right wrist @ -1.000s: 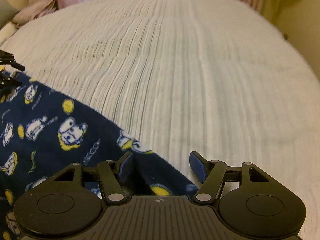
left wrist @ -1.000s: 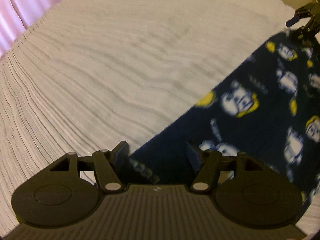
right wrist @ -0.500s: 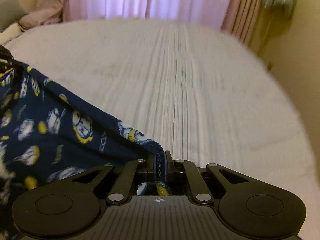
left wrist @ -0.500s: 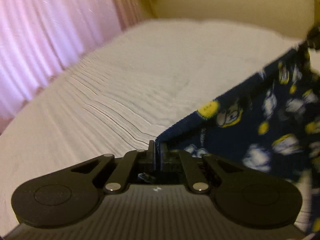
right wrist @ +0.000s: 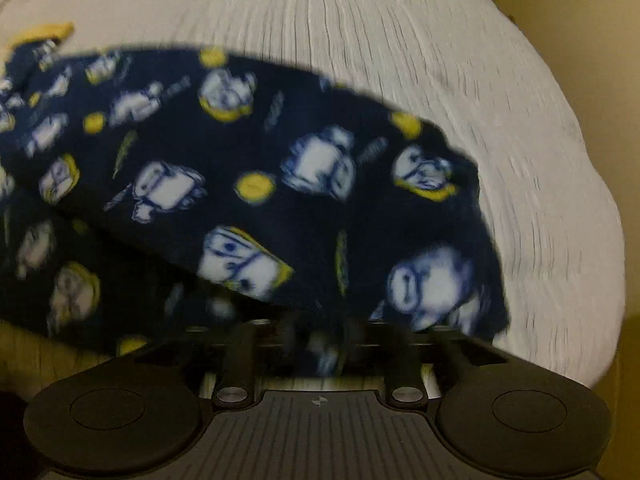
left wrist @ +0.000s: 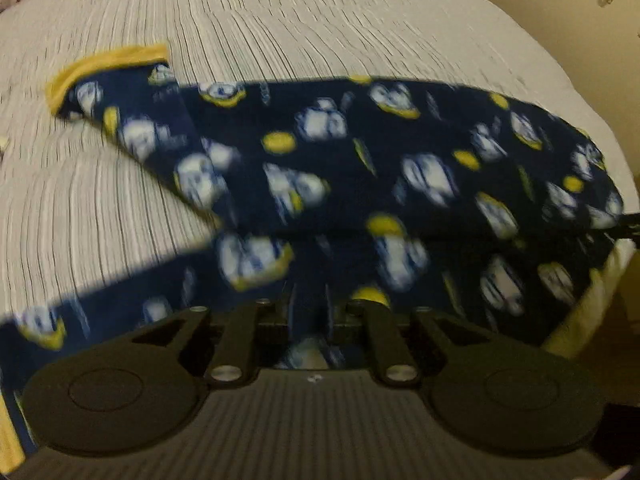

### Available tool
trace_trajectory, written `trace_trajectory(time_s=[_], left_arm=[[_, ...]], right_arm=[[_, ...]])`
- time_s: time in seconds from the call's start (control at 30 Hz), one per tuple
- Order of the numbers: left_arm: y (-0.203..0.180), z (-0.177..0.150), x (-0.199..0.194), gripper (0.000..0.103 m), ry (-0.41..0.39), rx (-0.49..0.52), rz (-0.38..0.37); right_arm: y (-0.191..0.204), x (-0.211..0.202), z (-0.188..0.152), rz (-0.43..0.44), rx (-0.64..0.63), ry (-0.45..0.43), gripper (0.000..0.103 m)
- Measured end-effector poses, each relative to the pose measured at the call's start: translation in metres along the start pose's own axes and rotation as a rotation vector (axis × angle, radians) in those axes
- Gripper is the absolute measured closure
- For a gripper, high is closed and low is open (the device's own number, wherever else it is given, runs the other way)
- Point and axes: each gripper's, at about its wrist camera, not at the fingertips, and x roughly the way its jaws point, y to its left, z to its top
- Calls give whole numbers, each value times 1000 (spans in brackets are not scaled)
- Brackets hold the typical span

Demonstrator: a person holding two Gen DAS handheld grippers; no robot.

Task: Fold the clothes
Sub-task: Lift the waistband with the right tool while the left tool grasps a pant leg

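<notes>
A navy fleece garment (left wrist: 340,160) printed with white figures and yellow spots lies spread over the bed, with a yellow cuff (left wrist: 108,60) at its far left. In the left wrist view my left gripper (left wrist: 308,312) is shut on a fold of this garment at its near edge. The same garment (right wrist: 280,168) fills the right wrist view, where my right gripper (right wrist: 320,336) is shut on its near edge too. Fabric hangs over both pairs of fingers and hides the tips. The picture is motion-blurred.
A white ribbed bedspread (left wrist: 320,20) covers the bed under and beyond the garment. A beige wall (left wrist: 580,20) stands past the bed's right side. The bed's rounded edge (right wrist: 580,280) drops off at the right in the right wrist view.
Both grippers shut on the garment's edge a moment ago and have since swung over the bed, carrying the fabric so it now lies doubled over itself.
</notes>
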Motion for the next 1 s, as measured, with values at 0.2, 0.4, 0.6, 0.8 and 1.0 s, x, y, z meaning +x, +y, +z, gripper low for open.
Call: trace_trajectory(time_s=[0.2,0.4,0.6,0.8,1.0], left_arm=[[10,10,-18,67,-86,-73,38],[41,49,9,60,-94,-284,151],[50,80,61,57,-14,-316,246],[59,77,68,58,-22,-421,200],[68,71,70,50,-46,-519,144]], right_arm=[[-27,-17,-6,44,295,-46,48],[-88,2,-27,301,1011,-118,48],[-120,13,-53,377,1316,-190,48],[-139,28,-67,410,1434,-242,48],[-144,45,-61,397,1420,-227,48]])
